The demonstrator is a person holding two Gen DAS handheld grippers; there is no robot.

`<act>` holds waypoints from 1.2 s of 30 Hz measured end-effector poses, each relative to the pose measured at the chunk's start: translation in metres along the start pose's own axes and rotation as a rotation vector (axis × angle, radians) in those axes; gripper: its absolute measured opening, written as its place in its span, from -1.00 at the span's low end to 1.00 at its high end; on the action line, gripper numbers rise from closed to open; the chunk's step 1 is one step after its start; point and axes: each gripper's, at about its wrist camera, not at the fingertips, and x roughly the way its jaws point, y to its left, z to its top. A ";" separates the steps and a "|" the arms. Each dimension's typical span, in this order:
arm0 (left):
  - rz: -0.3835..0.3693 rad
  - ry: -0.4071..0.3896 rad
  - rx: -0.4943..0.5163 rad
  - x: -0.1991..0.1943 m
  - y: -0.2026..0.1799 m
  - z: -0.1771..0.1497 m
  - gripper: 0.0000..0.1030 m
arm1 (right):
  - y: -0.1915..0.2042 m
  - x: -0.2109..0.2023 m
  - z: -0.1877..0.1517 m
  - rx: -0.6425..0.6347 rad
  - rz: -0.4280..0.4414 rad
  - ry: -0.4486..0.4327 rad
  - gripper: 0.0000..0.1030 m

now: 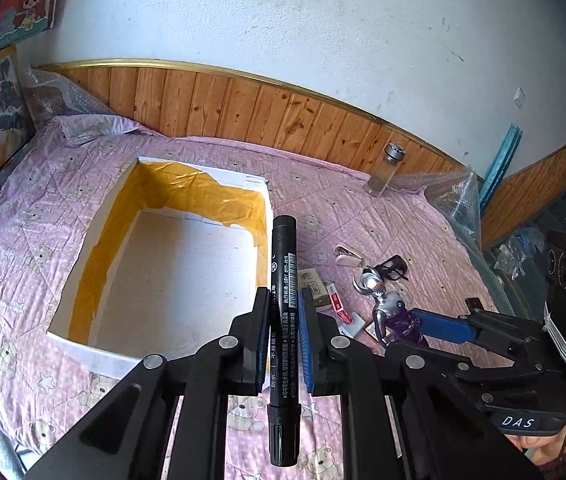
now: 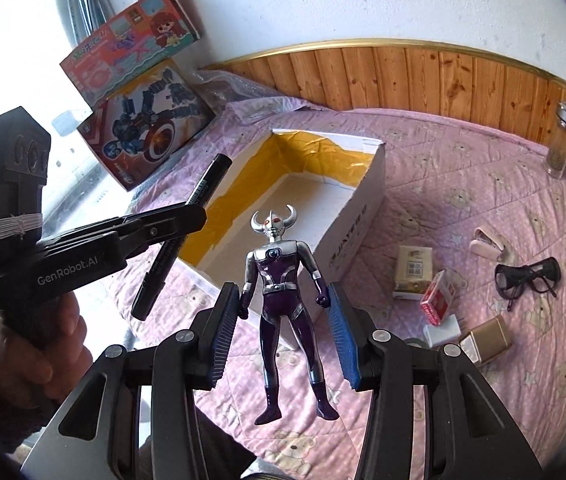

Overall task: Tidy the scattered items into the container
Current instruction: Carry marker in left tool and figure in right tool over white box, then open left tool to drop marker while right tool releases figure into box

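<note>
Overhead, one marker in left tool, one figure in right tool, one box.

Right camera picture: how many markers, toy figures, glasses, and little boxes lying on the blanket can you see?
marker: 1
toy figure: 1
glasses: 1
little boxes: 4
Total: 7

Pink quilted bed bearing white box, glasses, bottle, small packets.
</note>
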 end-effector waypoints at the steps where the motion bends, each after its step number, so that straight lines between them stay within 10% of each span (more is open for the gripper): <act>1: 0.005 0.001 -0.004 0.001 0.004 0.003 -0.72 | 0.001 0.004 0.004 -0.005 0.003 0.002 -0.08; 36: 0.162 0.254 -0.138 0.158 0.134 0.097 -0.72 | -0.020 0.210 0.148 -0.072 -0.042 0.202 -0.07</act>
